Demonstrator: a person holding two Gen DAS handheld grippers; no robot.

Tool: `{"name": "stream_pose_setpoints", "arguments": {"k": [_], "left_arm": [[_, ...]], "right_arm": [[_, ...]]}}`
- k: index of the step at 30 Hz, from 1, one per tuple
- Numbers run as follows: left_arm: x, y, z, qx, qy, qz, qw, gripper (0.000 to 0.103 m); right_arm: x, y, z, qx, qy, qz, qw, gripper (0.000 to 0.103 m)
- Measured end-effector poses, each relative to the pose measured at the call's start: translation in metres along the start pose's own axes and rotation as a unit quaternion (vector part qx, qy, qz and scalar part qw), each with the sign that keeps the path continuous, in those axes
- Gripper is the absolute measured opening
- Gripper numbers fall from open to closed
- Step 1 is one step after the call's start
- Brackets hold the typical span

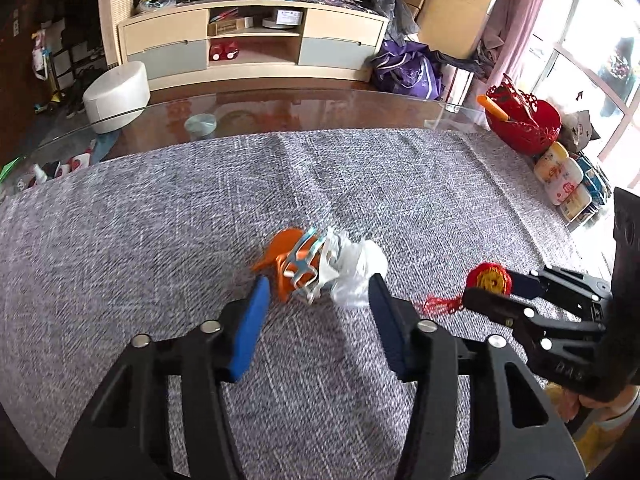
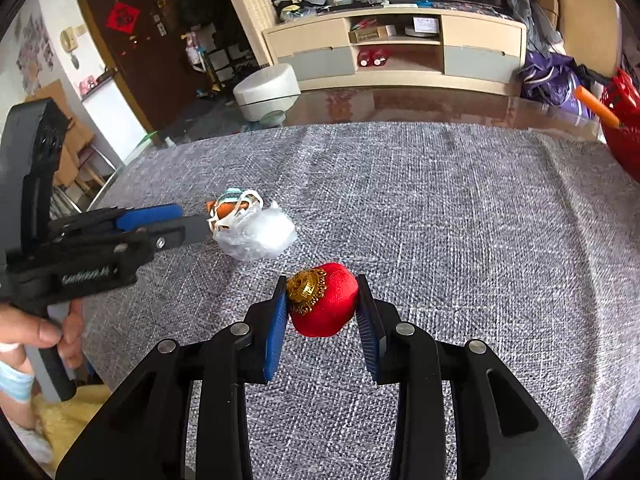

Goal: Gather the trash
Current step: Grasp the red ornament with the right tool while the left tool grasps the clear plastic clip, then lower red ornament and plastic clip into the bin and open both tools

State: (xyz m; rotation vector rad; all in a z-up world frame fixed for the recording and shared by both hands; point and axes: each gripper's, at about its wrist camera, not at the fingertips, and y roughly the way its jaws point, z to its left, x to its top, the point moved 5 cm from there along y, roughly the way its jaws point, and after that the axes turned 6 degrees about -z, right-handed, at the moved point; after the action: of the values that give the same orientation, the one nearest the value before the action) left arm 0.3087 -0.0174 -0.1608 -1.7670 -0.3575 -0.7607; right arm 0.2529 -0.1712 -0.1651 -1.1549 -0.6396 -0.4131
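Left wrist view: the left gripper (image 1: 318, 292) is seen clamped on a crumpled white plastic bag (image 1: 354, 276) bundled with an orange object (image 1: 286, 268) on the grey woven tablecloth (image 1: 160, 220). Right wrist view: a red padded ornament (image 2: 326, 304) (gold cap at its left side) is gripped between the right gripper (image 2: 323, 304) pads, just above the cloth, near the bag.

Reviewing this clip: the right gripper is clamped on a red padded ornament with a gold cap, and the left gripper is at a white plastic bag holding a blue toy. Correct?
One detail is off. The toy at the white plastic bag is orange, not blue, as the left wrist view shows. The rest holds: the right gripper clamps the red ornament, and the left gripper is at the bag.
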Motion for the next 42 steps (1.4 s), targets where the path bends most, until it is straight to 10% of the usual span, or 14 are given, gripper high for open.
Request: {"name": "stream_pose_setpoints", "arguments": {"k": [12, 28, 42], "left_arm": [[-0.001, 0.024, 0.004, 0.004, 0.003, 0.02, 0.9998, 0.01], [0.005, -0.043, -0.013, 0.037, 0.028, -0.036, 0.9983, 0.008], [-0.055, -0.126, -0.066, 0.027, 0.033, -0.049, 0.9979, 0.008]], "right_arm": [[0.0, 0.004, -0.002, 0.018, -0.003, 0.007, 1.0, 0.034], [0.0, -0.038, 0.01, 0.011, -0.007, -0.028, 1.0, 0.034], [-0.031, -0.117, 0.037, -0.012, -0.032, -0.054, 0.998, 0.034]]}}
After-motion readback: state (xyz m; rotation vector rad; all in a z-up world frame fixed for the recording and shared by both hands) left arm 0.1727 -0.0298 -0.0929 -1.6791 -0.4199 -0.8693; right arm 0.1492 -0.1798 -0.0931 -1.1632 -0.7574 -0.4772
